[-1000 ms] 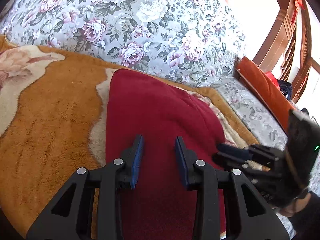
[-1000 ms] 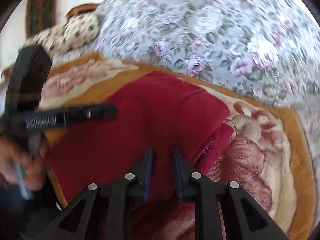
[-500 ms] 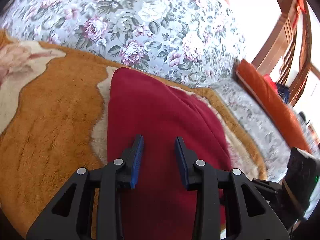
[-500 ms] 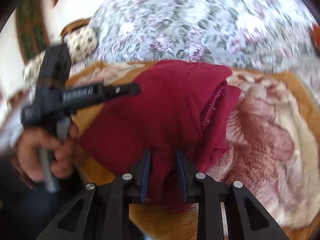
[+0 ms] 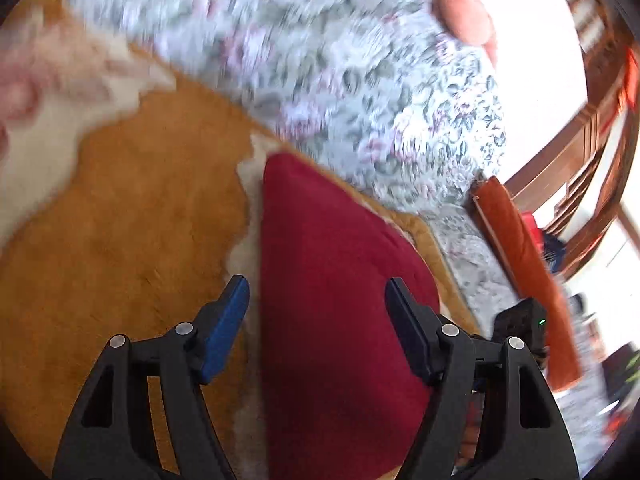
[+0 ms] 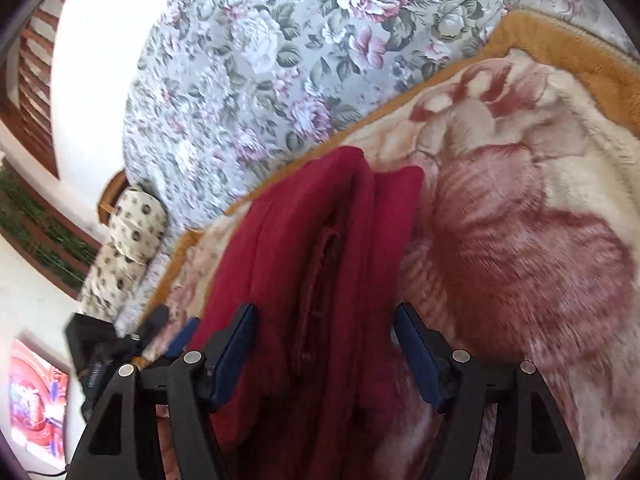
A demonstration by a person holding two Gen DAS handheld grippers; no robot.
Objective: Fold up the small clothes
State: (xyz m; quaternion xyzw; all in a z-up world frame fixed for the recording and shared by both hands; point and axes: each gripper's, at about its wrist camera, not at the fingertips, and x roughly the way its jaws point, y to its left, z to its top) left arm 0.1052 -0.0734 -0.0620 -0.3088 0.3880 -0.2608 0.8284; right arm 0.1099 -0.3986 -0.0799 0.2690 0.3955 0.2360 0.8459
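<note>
- Your left tongs [image 5: 316, 304] were nearly closed half a second ago; now the jaws are spread wide and hold nothing, with the cloth [image 5: 336, 300] lying under the gap and the left pad [image 5: 224, 332] over bare blanket.
- Your right tongs [image 6: 324, 340] were pinched close on the cloth's near edge half a second ago; now they too stand wide apart with nothing clamped, and the cloth [image 6: 320, 260] runs between the pads without either one pressing it, as far as you can see.
- The left view has swung and is motion-blurred across its upper half, where earlier it was sharp.
- In the left view your right tongs [image 5: 520, 328] show only as a dark body low at the right edge; in the right view your left tongs [image 6: 160, 332] sit low at the left, just beside the cloth.
- The cloth is dark red and soft, folded into a long narrow bundle. From the left it looks smooth with one straight left edge; from the right you see stacked layers with a seam or opening running down the middle.
- It lies on a plush blanket [image 6: 540, 220] with a tan border and a cream and rose flower pattern.
- Beyond the blanket is a floral quilt [image 6: 260, 60] in grey, white and mauve.
- An orange cushion [image 5: 520, 264] lies to the right, with a wooden frame [image 5: 580, 140] behind it; a spotted bolster [image 6: 124, 248] sits at the far left of the right view.
</note>
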